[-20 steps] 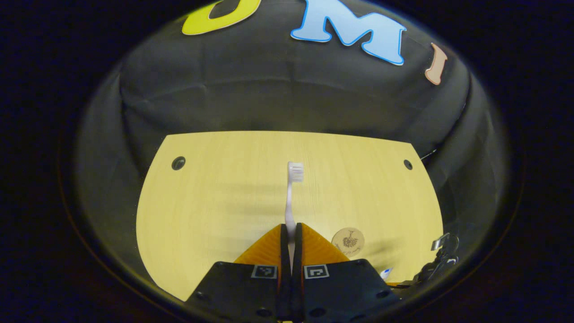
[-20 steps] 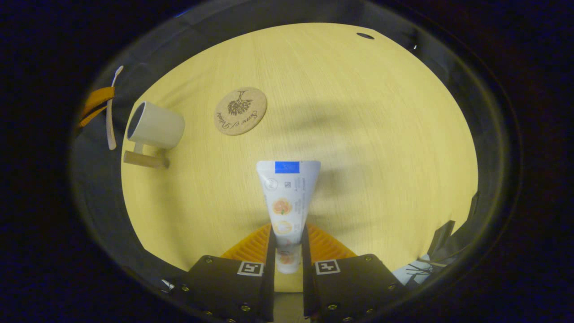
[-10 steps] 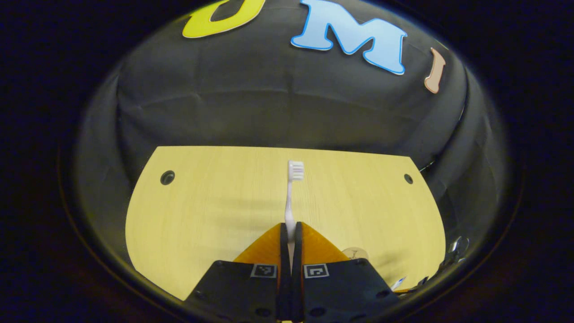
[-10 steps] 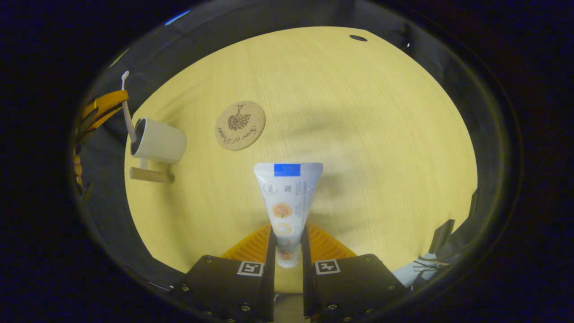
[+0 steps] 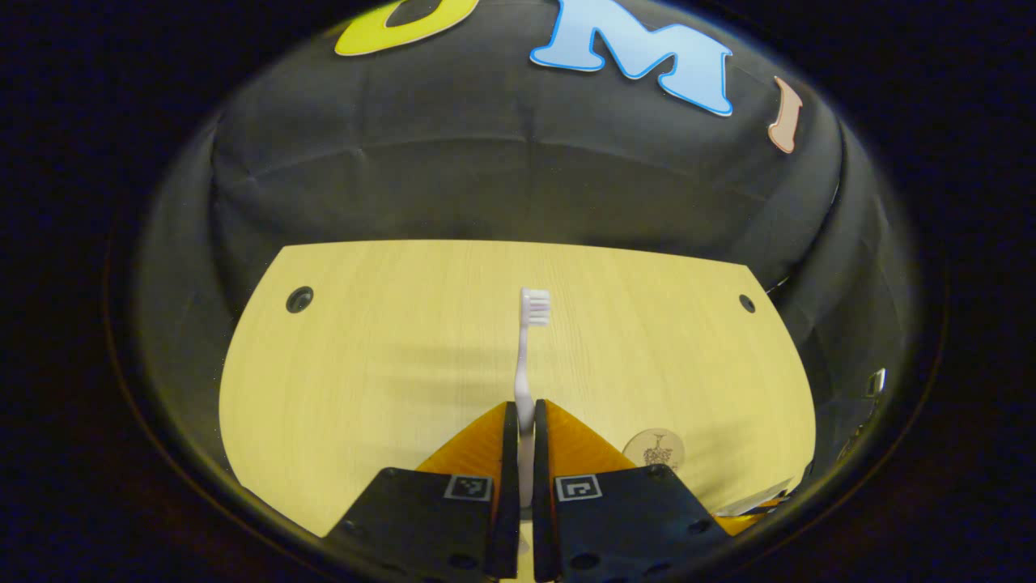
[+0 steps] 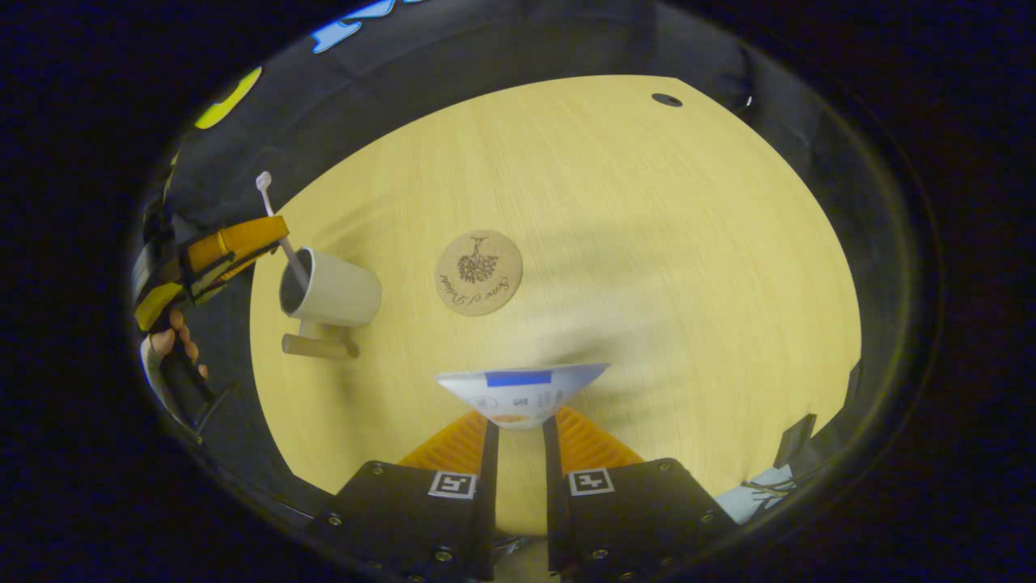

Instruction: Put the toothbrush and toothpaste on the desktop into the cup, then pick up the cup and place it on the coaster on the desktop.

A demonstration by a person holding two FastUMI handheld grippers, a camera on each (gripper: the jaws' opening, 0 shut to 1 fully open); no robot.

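My left gripper (image 5: 524, 409) is shut on the white toothbrush (image 5: 524, 364), whose bristle head points away over the table. In the right gripper view that left gripper (image 6: 275, 236) hovers beside the white cup (image 6: 336, 290), and the toothbrush (image 6: 275, 217) slants with its lower end inside the cup's mouth. The cup stands at the table's left side with a wooden handle (image 6: 316, 346). The round cork coaster (image 6: 479, 272) lies bare just right of it. My right gripper (image 6: 518, 423) is shut on the toothpaste tube (image 6: 518, 387), whose flat crimped end tips up toward the camera.
The pale wooden table (image 6: 647, 243) has a cable hole at the far right (image 6: 667, 100). A hand (image 6: 174, 344) holds the left gripper off the table's left edge. Pale and dark clutter (image 6: 769, 486) sits past the near right edge. The coaster (image 5: 654, 449) shows low right.
The left gripper moved the toothbrush to the cup and its lower end now sits in the mouth. The right gripper swung the toothpaste tube up, so it looks foreshortened.
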